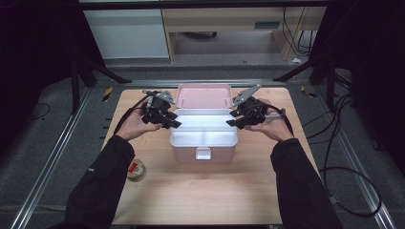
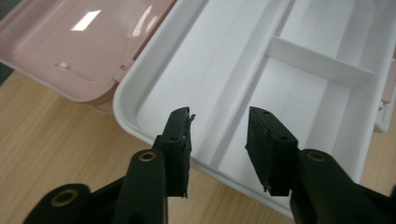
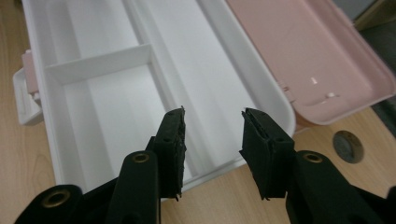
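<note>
High view shows a pink storage box (image 1: pixel 204 153) standing open at the middle of the table (image 1: pixel 200 200), its lid (image 1: pixel 204 96) folded back flat on the far side. Seated in the box mouth is a white tray (image 1: pixel 177 138) (divided into a long rear channel and two front compartments).

The tray's long axis runs left to right across the table. Each short end faces one gripper: the left gripper (image 1: pixel 168 119) stands at the left end, the right gripper (image 1: pixel 237 120) at the right end. Both are about equally near, angled inward and down toward the tray rim.

Left gripper view: the jaws stand wide apart with nothing between them, poised over the near rim of the white tray (image 2: pixel 126 126); the left fingertip (image 2: pixel 180 135) overlaps the rim edge, but contact cannot be confirmed. Right gripper view: the jaws are likewise wide and empty, poised over the opposite end wall of the tray (image 3: pixel 280 116), with the lid (image 3: pixel 317 60) beyond.

Judgement: the coming move is a two-ended grasp of the tray rims. Each jaw pair must straddle its end wall.

A roll of tape (image 1: pixel 135 170) lies near the left sleeve, well apart from the box.
</note>
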